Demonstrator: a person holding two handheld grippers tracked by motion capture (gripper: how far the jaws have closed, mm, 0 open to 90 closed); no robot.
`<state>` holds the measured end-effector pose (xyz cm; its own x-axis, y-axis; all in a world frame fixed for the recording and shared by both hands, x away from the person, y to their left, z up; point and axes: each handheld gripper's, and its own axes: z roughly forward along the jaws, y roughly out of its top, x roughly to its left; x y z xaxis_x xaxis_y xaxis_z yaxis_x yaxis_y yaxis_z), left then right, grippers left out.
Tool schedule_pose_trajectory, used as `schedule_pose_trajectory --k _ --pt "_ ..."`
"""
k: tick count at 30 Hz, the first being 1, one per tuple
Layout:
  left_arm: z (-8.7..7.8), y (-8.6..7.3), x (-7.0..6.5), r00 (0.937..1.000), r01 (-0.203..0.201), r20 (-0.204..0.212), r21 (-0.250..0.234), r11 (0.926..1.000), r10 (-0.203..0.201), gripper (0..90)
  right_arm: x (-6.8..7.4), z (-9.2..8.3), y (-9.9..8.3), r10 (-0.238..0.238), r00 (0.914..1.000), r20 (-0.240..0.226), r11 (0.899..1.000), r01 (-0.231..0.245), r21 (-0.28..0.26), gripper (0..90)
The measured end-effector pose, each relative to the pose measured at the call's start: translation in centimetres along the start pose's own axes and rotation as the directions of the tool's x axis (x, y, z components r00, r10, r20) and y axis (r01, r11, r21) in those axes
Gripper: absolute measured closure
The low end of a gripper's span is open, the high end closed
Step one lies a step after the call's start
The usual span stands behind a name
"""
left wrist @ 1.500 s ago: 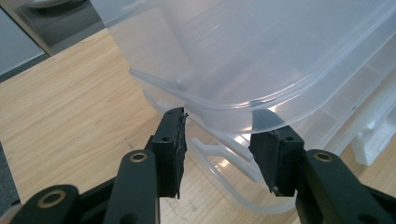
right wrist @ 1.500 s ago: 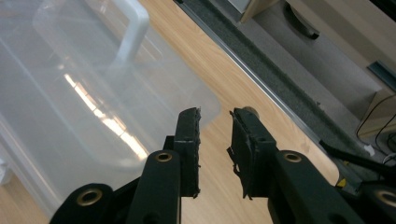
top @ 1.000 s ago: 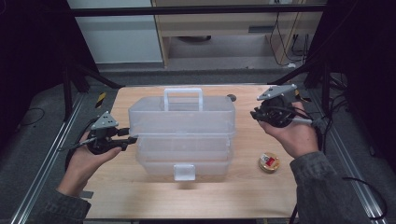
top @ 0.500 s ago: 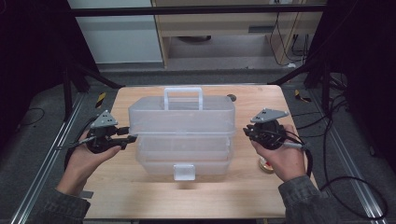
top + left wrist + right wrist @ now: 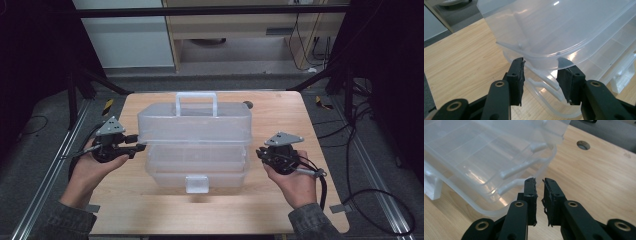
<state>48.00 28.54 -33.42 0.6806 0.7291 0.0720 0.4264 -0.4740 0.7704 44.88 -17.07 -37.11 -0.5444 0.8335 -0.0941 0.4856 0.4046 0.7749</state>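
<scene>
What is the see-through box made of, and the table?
The box looks like clear, glossy plastic: you can see its trays through the walls, and light glints on it. The table looks like pale wood with a grain pattern, maybe a laminate.

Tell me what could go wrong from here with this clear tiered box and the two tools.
The left tool has its jaws apart around the upper tier's rim; a thin, slick plastic edge could slip out if pinched badly.

The right tool, jaws nearly together, sits low beside the clear box, close to its thin hinge arms; a push there could bend them or shove the box sideways.

Lifting one side alone might tilt the tiers.
</scene>
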Motion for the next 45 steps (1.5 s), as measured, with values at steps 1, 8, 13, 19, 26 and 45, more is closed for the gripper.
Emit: schedule_pose_trajectory --k 1,8,13,19,26,45 --pt "0.0 0.0 0.0 1.0 0.0 -0.001 0.0 1.0 0.0 56.6 0.1 0.2 -0.3 0.009 1.0 -0.002 1.0 -0.009 0.001 81.3" --pt "0.0 0.0 0.0 1.0 0.0 -0.004 0.004 1.0 0.0 56.8 1.2 1.3 -1.5 0.04 0.9988 -0.028 0.999 -0.04 -0.001 84.7" --pt "0.0 0.1 0.0 1.0 0.002 -0.003 0.004 1.0 -0.002 56.8 1.5 1.8 -1.9 0.074 0.9966 -0.037 0.997 -0.074 -0.015 84.4" --pt "0.0 0.1 0.0 1.0 0.0 -0.005 0.004 1.0 0.0 57.0 2.0 2.5 -1.9 0.116 0.9921 -0.048 0.992 -0.118 -0.036 81.3" --pt "0.0 0.1 0.0 1.0 0.003 -0.007 0.004 1.0 -0.003 57.1 2.4 3.0 -2.2 0.125 0.9909 -0.049 0.992 -0.126 -0.013 80.4" --pt "0.1 0.4 0.2 0.9997 0.018 -0.018 0.005 0.9998 -0.018 58.7 2.8 3.3 -2.1 0.17 0.9851 -0.023 0.985 -0.17 0.01 79.0"
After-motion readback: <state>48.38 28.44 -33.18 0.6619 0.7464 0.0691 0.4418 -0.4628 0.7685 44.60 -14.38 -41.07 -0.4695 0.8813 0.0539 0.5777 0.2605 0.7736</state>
